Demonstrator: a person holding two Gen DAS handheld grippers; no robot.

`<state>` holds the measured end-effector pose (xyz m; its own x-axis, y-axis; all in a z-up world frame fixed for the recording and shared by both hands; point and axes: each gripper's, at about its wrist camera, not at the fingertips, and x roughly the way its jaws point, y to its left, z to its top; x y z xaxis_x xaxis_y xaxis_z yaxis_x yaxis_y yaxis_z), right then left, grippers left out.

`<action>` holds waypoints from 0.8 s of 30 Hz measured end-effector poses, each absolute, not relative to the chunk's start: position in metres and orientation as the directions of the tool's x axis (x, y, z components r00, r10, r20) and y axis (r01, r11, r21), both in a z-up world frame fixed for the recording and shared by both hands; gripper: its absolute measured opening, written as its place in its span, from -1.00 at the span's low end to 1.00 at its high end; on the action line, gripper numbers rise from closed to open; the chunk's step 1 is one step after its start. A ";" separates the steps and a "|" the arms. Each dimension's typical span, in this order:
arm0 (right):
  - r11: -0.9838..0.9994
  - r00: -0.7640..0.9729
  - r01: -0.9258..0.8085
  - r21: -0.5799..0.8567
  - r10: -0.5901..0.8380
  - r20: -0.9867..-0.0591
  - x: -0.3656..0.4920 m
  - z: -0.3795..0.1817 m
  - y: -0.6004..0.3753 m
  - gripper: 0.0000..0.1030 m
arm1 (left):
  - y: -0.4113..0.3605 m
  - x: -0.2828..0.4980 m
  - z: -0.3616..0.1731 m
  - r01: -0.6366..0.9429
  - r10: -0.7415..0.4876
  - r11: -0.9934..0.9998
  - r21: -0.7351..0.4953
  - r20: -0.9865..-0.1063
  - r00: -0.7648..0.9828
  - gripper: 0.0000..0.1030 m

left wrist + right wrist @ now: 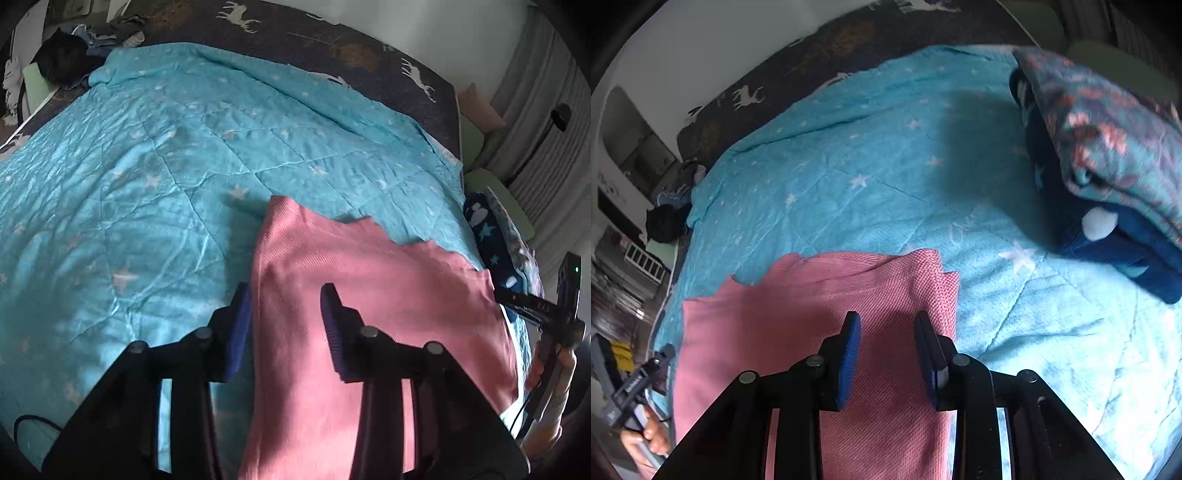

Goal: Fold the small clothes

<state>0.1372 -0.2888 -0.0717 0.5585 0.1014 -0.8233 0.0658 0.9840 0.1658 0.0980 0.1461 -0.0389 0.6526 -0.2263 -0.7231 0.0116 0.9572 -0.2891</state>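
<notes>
A pink knit garment (369, 295) lies flat on the turquoise star-print quilt (147, 166), partly folded, with an uneven far edge. My left gripper (286, 295) is open and empty, hovering over the garment's left edge. My right gripper (886, 321) is open and empty, above the garment's right part (812, 295) near its right edge. The quilt also shows in the right wrist view (868, 166). The right gripper appears at the right edge of the left wrist view (554, 314), and the left gripper at the lower left of the right wrist view (639, 384).
A stack of folded clothes, dark blue under a teal floral piece (1108, 166), sits on the quilt to the right of the garment; it also shows in the left wrist view (495, 236). A dark heap of clothes (66, 62) lies at the bed's far left corner.
</notes>
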 end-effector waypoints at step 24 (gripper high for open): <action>0.871 0.378 -0.486 0.070 0.282 -0.882 0.031 -0.076 -0.134 0.09 | 0.176 -0.016 -0.060 0.058 -0.337 0.929 -0.366 -0.767 0.547 0.19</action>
